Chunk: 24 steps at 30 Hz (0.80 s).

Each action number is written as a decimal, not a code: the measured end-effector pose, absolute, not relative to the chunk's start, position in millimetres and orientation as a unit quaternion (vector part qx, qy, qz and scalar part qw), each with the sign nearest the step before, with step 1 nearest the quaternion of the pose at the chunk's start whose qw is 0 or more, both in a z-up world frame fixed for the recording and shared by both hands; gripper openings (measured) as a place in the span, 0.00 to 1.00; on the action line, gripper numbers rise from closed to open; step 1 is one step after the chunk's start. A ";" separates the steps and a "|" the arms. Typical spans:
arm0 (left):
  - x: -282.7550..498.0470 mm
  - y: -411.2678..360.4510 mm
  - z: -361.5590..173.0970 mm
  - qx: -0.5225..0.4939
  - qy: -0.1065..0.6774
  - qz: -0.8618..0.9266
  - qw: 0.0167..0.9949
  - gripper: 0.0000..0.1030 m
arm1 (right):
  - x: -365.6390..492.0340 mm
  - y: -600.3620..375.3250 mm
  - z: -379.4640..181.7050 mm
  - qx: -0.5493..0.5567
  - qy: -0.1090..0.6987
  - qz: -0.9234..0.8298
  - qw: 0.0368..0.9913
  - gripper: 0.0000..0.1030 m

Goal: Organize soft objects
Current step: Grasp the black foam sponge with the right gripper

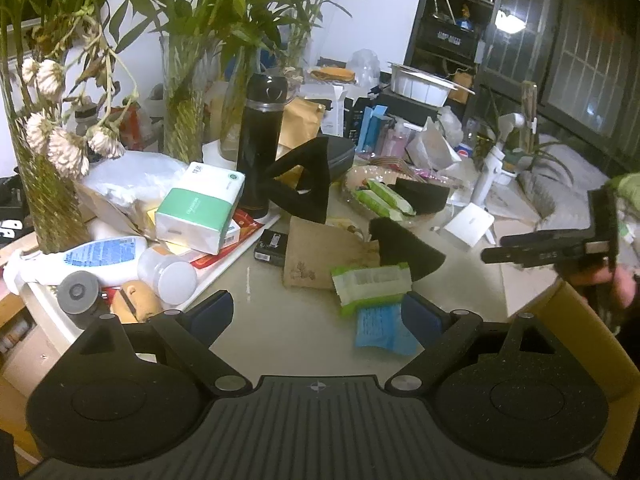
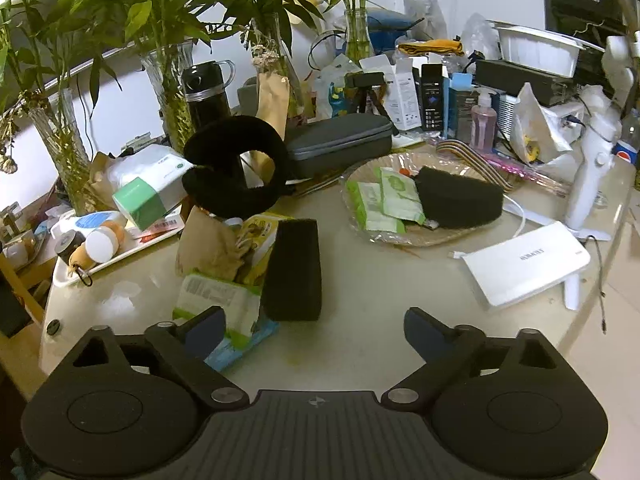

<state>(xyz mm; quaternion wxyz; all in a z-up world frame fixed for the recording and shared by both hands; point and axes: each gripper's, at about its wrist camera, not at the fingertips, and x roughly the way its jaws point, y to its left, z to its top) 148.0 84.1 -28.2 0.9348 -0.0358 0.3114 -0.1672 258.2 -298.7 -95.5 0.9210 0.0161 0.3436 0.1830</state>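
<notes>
Both grippers' blue-padded fingers stand wide and hold nothing. Between the left gripper [image 1: 318,314] fingers lie bare tabletop and, by the right pad, a green-and-white wipes pack [image 1: 370,284] overlapping a blue packet [image 1: 380,330]. Ahead of the right gripper [image 2: 316,330], a black foam block [image 2: 294,270] stands upright beside the packs. Farther off, a clear plate [image 2: 472,236] holds a black foam wedge [image 2: 460,196].

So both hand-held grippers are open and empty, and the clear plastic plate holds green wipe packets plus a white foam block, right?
Not quite: the foam block on the clear plastic plate is black, not white, as the right wrist view shows. The rest holds: green wipe packets lie beside it, and the left hand-held gripper and right hand-held gripper are open and empty.
</notes>
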 end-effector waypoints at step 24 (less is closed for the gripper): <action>202.8 73.8 -37.8 0.016 0.304 -0.242 0.921 0.89 | 335.2 -243.6 -157.7 0.012 0.375 0.210 0.903 0.45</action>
